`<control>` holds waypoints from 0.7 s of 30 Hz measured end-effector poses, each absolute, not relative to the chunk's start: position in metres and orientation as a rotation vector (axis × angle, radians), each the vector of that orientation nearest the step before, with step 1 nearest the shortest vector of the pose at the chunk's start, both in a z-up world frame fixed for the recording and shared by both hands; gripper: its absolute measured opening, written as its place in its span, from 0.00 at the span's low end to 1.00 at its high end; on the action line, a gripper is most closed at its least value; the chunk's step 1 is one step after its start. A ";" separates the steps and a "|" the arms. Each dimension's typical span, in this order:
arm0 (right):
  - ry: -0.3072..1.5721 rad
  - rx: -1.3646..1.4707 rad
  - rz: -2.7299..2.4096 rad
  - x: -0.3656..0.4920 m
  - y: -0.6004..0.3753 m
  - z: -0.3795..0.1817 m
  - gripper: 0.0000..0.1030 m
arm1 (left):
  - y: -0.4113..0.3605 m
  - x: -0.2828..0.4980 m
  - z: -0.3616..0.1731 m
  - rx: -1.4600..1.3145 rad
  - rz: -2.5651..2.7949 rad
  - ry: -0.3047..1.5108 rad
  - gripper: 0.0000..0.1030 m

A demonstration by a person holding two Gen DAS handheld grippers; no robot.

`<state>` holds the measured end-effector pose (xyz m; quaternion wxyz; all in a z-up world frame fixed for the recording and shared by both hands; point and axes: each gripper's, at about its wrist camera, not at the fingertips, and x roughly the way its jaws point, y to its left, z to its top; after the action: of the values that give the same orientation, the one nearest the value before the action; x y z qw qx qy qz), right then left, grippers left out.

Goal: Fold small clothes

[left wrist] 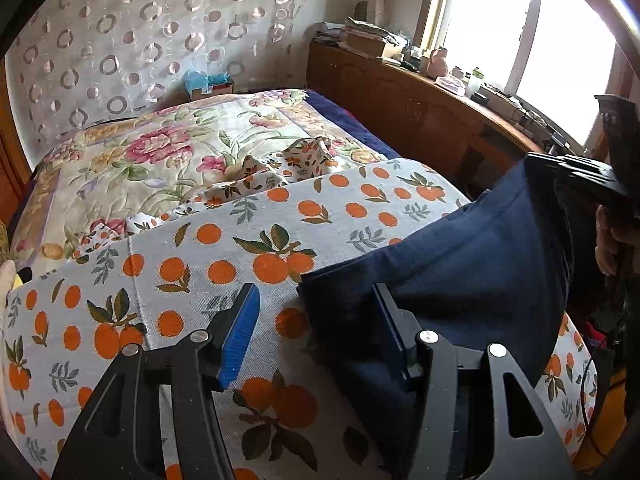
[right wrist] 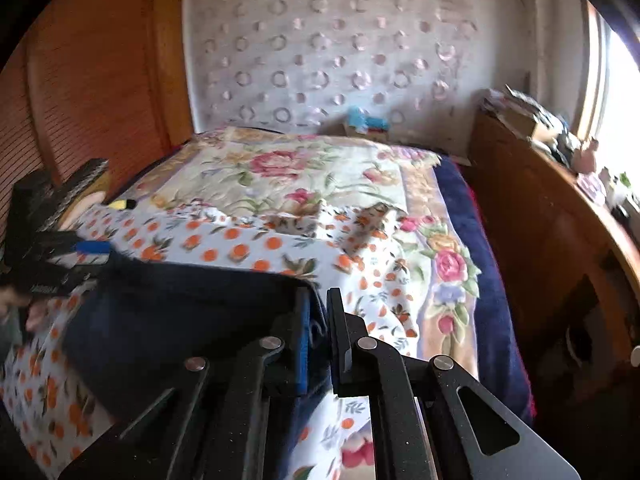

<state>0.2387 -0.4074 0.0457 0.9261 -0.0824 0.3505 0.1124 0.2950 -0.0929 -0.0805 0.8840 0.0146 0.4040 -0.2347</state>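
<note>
A dark navy garment (left wrist: 452, 264) lies across the orange-print cloth (left wrist: 224, 256) on the bed. My left gripper (left wrist: 316, 316) is open; its right finger (left wrist: 390, 320) touches the garment's near-left corner and its blue left pad (left wrist: 240, 336) stands apart over the cloth. In the right wrist view my right gripper (right wrist: 318, 320) is shut on the garment's right edge (right wrist: 192, 304), lifting it. The right gripper also shows in the left wrist view (left wrist: 576, 184), and the left gripper shows in the right wrist view (right wrist: 92, 254).
A crumpled orange-print garment (left wrist: 288, 164) lies behind the cloth on a floral quilt (left wrist: 160, 152). A wooden headboard shelf (left wrist: 432, 92) with clutter runs along the right under a window. A patterned curtain (left wrist: 120, 40) hangs at the far end.
</note>
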 end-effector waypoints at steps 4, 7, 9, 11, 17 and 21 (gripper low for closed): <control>0.739 -0.157 0.188 0.238 -0.411 0.041 0.53 | -0.093 0.297 -0.084 0.024 -0.495 0.849 0.56; 0.737 -0.124 0.219 0.221 -0.410 0.041 0.68 | -0.093 0.298 -0.087 0.020 -0.505 0.861 0.56; 0.746 -0.088 0.252 0.208 -0.408 0.037 0.76 | -0.094 0.301 -0.089 0.019 -0.511 0.870 0.56; 0.778 -0.060 0.274 0.199 -0.410 0.027 0.79 | -0.096 0.304 -0.093 0.016 -0.517 0.883 0.57; 0.887 0.009 0.288 0.224 -0.417 -0.008 0.79 | -0.098 0.313 -0.104 -0.010 -0.541 0.916 0.58; 0.890 0.031 0.331 0.239 -0.418 -0.014 0.79 | -0.097 0.314 -0.105 -0.021 -0.560 0.912 0.58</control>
<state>0.2388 -0.4178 -0.0137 0.8893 0.0150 0.4283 0.1595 0.3139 -0.0970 -0.1050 0.8601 -0.0101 0.4345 -0.2670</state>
